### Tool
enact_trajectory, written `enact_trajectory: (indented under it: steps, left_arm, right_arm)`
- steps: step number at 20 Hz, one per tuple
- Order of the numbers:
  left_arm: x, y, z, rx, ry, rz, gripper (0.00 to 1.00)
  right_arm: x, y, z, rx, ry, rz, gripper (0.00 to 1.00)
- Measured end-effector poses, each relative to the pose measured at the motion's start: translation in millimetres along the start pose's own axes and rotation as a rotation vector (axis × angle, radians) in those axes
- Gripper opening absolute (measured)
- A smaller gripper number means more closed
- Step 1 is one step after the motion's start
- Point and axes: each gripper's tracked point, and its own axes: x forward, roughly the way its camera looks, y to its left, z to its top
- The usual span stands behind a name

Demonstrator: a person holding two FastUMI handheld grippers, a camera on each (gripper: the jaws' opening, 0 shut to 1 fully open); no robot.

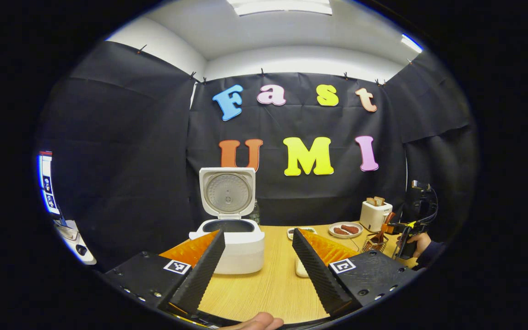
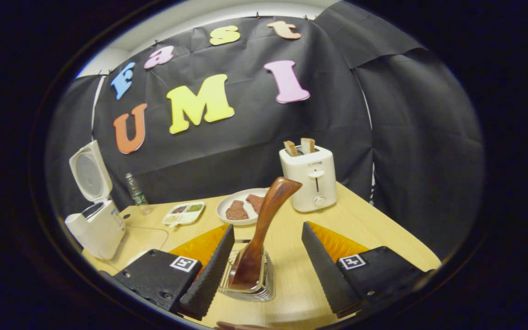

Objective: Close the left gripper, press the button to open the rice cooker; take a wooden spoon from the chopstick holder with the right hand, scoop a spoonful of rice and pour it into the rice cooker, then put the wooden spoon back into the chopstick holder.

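Observation:
The white rice cooker [image 1: 241,250] stands on the wooden table with its lid [image 1: 227,192] swung up. My left gripper [image 1: 258,233] is open and hangs in the air just right of the cooker, touching nothing. In the right gripper view, a dark wooden spoon [image 2: 264,229] stands bowl-down in a wire chopstick holder [image 2: 252,286]. My right gripper [image 2: 267,227] is open with the spoon's handle between its fingers, not pressed. The cooker [image 2: 96,222] sits far left there. The left gripper view shows the right gripper [image 1: 406,238] in a hand over the holder [image 1: 374,243].
A white toaster [image 2: 309,176] with bread slices stands at the back right. A plate [image 2: 227,219] with brown patties and a small divided tray [image 2: 184,213] lie mid-table. A plastic bottle [image 2: 135,190] stands behind the cooker. A white object [image 1: 300,268] lies by my left gripper's right finger.

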Motion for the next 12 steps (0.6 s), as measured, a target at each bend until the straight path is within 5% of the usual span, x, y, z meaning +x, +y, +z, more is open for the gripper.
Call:
enact_trajectory:
  steps: [3, 5, 12]
  left_arm:
    - [-5, 4, -1, -0.022, -0.007, -0.012, 0.95]
    - [-6, 11, -2, -0.042, -0.012, -0.008, 0.95]
    - [-8, 11, -11, -0.077, 0.005, -0.042, 0.94]
  right_arm:
    - [24, 2, -9, 0.071, 0.054, 0.013, 0.97]
    - [38, 5, -8, 0.132, 0.073, 0.028, 0.86]
    - [48, 19, -10, 0.165, 0.112, 0.050, 0.29]
